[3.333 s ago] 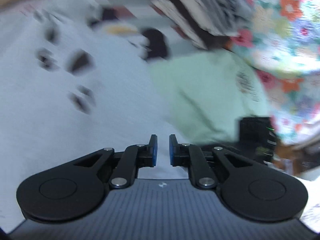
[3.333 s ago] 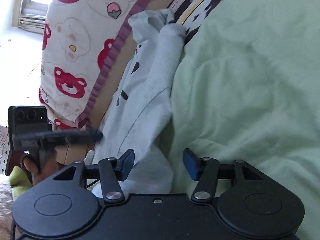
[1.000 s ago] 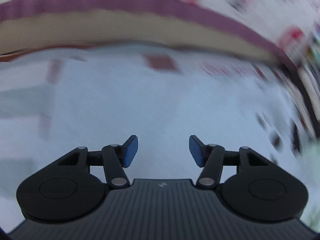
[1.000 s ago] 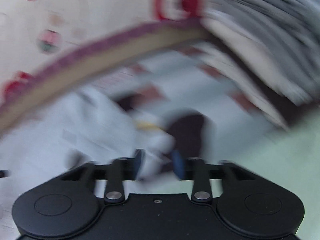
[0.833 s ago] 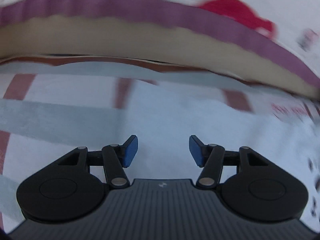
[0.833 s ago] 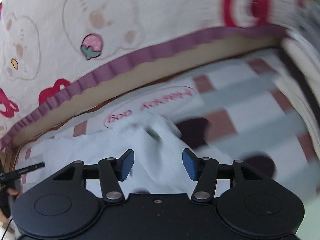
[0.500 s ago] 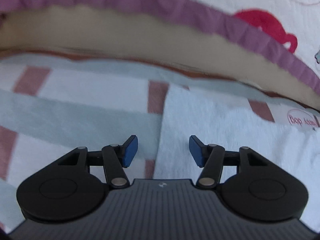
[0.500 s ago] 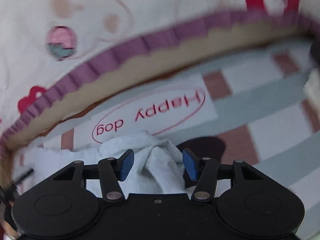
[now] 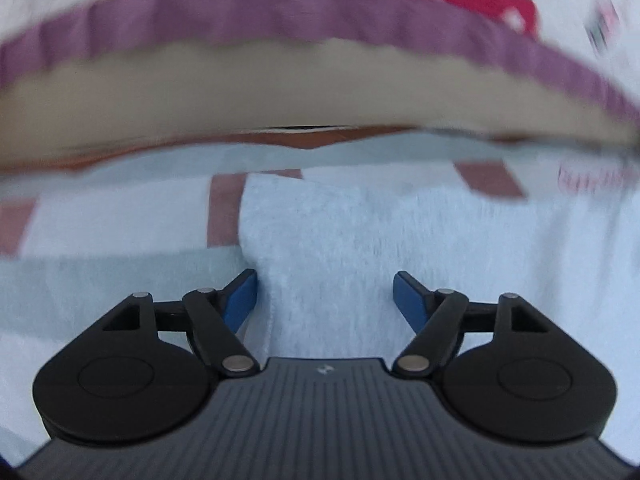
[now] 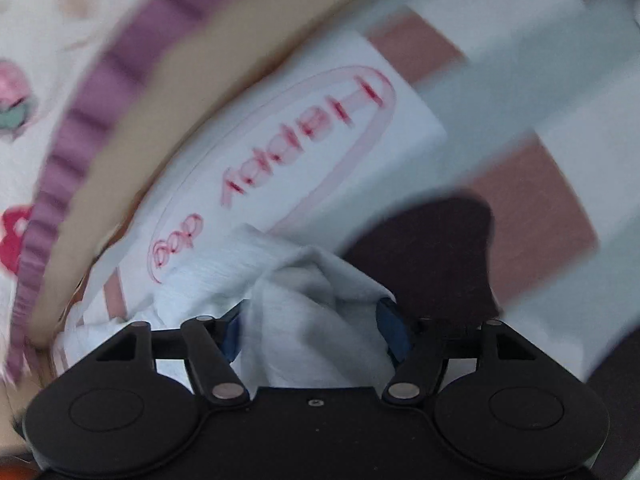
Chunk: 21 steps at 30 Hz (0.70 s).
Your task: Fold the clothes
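- The scene is a bed: a checked bedsheet in white, pale grey-blue and dusty-red squares covers the surface, and both views are smeared by motion blur.
- Nearest in the left wrist view, the left gripper points down at the sheet with its blue pads well apart and opening; a pale grey garment lies flat beneath and between them, its left edge running just beside the left pad, and neither pad presses on it.
- Nearest in the right wrist view, the right gripper has its jaws opening too; a bunched-up fold of the same pale garment stands between the pads and hides most of them. The cloth fills the gap from side to side, but whether the pads grip it I cannot tell.
- Just beyond that bunch, the sheet carries a red oval label with red lettering and a dark brown patch.
- Farthest back, a purple frilled trim edges a white quilt with red and pink cartoon prints, above a beige band.
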Tool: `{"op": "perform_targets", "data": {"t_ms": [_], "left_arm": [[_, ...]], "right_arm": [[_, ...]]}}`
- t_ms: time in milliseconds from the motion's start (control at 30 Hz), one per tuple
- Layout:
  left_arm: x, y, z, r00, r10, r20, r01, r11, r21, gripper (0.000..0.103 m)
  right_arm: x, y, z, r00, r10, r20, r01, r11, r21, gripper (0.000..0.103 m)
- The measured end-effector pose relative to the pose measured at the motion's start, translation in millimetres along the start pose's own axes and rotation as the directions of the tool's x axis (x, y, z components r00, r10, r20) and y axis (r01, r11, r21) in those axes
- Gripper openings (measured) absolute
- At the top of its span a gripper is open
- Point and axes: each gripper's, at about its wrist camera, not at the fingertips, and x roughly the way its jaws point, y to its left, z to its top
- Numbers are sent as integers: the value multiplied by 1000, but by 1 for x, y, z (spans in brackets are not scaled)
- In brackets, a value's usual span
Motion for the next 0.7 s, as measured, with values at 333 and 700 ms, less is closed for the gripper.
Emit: {"op": "perform_targets", "data": {"t_ms": [333, 700], "left_arm": [[-75, 21, 5, 986, 85, 146, -63, 986, -152, 3], [-78, 31, -31, 996, 86, -28, -90, 967, -239, 3]], "right_arm": [[-75, 94, -90, 923, 2, 385, 223, 814, -537, 13], [-47, 57, -215, 981, 92, -169, -176, 788, -590, 24]]}}
